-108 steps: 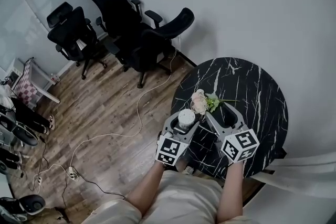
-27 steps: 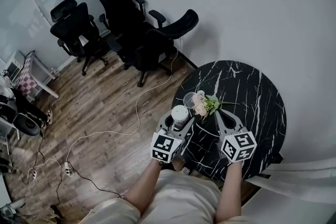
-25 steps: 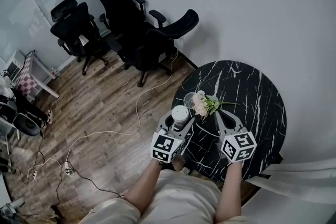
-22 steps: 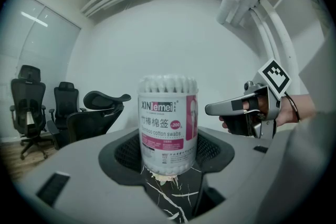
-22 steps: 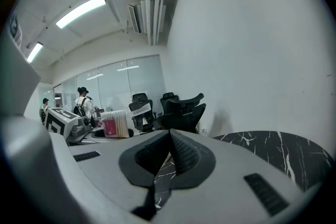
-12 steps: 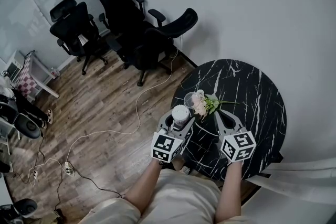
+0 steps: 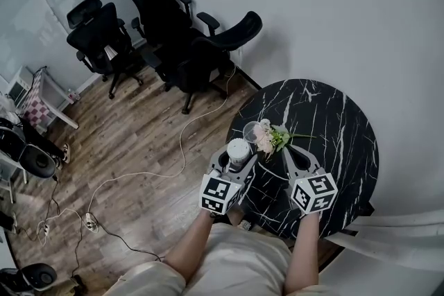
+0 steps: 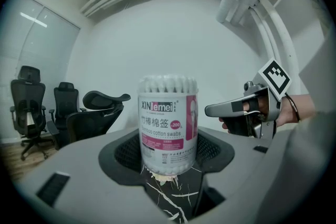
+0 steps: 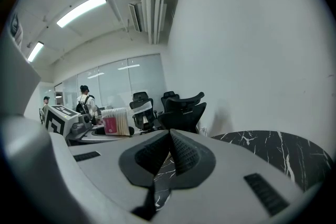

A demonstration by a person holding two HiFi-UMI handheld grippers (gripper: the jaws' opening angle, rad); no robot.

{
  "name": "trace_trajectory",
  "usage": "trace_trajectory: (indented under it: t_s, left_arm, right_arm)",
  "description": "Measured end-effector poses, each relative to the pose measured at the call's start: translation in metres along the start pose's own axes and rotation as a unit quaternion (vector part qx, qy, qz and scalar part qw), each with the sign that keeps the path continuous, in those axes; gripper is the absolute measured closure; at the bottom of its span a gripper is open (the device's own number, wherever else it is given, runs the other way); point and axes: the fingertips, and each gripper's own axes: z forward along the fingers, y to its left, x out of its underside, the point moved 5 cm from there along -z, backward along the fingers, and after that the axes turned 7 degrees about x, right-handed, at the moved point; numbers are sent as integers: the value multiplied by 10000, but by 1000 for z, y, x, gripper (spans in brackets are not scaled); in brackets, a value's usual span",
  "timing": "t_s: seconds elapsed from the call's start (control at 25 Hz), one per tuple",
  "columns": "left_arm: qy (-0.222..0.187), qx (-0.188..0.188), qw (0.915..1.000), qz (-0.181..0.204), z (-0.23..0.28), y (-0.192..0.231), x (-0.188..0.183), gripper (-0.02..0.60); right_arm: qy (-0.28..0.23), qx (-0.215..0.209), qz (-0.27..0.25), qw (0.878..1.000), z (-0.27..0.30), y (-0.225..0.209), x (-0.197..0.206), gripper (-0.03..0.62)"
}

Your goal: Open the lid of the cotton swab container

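Lid (image 7: 250,130) now off, seemingly on table (image 7: 326,121); uncapped cotton swab container (image 8: 167,122) clamped by left hand-held gripper (image 8: 167,157); right hand-held gripper (image 9: 169,150) closed.

Left forearm (image 7: 193,246) and right forearm (image 7: 303,249) reaching up from lower centre, left gripper (image 7: 237,163) clamped round a cotton swab container (image 7: 238,148), right gripper (image 7: 286,152) beside it, jaws pressed together, empty.

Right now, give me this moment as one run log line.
left hand-held gripper: shut on cotton swab container | right hand-held gripper: shut, empty | clear lid: on table by flowers
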Motion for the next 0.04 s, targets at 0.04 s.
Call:
trace_trajectory:
  t_s: [0.04]
  left_arm:
    - [-7, -8, 10000, 0, -1, 0, 0, 319]
  right_arm:
    - [5, -7, -14, 10000, 0, 1, 1, 560]
